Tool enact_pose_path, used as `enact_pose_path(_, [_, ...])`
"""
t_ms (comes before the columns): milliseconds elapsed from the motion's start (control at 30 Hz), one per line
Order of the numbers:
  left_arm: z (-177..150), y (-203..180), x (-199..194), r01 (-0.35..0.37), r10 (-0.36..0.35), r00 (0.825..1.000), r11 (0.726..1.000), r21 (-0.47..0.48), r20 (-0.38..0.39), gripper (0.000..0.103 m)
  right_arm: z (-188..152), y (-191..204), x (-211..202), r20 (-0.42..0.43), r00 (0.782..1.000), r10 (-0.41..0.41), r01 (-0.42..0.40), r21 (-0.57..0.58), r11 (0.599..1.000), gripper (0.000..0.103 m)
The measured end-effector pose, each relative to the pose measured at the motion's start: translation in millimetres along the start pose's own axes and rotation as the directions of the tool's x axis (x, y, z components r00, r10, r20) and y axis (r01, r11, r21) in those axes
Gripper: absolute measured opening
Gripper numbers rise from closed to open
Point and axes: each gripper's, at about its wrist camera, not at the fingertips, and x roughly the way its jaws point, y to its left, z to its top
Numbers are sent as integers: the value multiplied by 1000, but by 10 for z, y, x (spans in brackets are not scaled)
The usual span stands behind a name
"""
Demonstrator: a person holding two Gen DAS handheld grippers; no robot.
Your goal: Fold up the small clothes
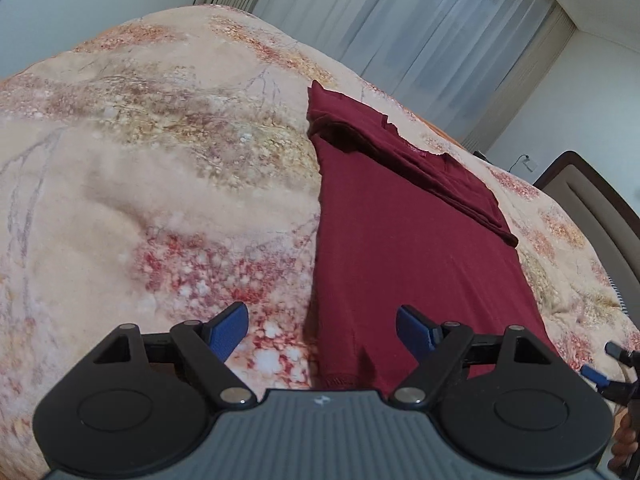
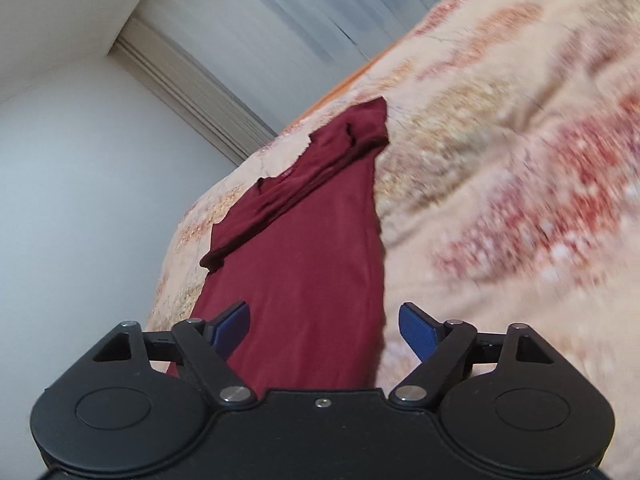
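A dark red T-shirt (image 1: 404, 248) lies flat on a floral bedspread (image 1: 140, 184), folded into a long narrow strip with its sleeves tucked across the far end. My left gripper (image 1: 320, 330) is open and empty just above the shirt's near hem, at its left edge. The shirt also shows in the right wrist view (image 2: 304, 256). My right gripper (image 2: 324, 330) is open and empty above the near end of the shirt, at its right edge. The right gripper's tips also show at the far right of the left wrist view (image 1: 608, 364).
The bedspread (image 2: 500, 160) covers the bed all around the shirt. A dark padded headboard (image 1: 592, 196) stands at the right. Pale curtains (image 1: 420, 28) and white walls (image 2: 80, 184) lie beyond the bed's far edge.
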Motion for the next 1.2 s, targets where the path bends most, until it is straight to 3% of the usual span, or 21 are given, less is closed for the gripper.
enact_pose_path(133, [-26,-77,32,29,-28,999,1000,4,-18,74,-111,-39,76,-51,999,14,-13,22,1000,72])
enact_pose_path(333, [-146,-156,65,3,-2,1000,1000,23,-31,59,-249,-46,269,-113,993,25,-18,63,998,34])
enact_pose_path(467, [-151,-168,104,-6,6,999,1000,9,-49,40,-278,3,309,-121,992,34,-27,53,998,31])
enact_pose_path(600, [-164,-182,115,-20,21,998,1000,10,-58,28,-279,-27,289,-117,992,47,-38,82,996,20])
enact_pose_path(800, [-177,-103,103,0,-3,998,999,-43,-55,20,-290,-106,268,-124,991,57,-43,118,992,20])
enact_pose_path(867, [-188,-98,104,1,-4,999,999,-48,-51,18,-302,-127,260,-115,992,59,-43,130,991,10])
enact_pose_path(933, [-205,-108,97,-4,2,999,999,-46,-42,16,-311,-146,237,-101,993,68,-54,140,989,8])
enact_pose_path(1033, [-229,-132,70,-1,0,1000,999,-46,-24,8,-316,-140,187,-83,993,79,-67,136,988,7])
enact_pose_path(1200, [-228,-157,-92,45,-42,999,994,-103,34,5,-276,-100,52,-46,992,115,-107,140,984,6])
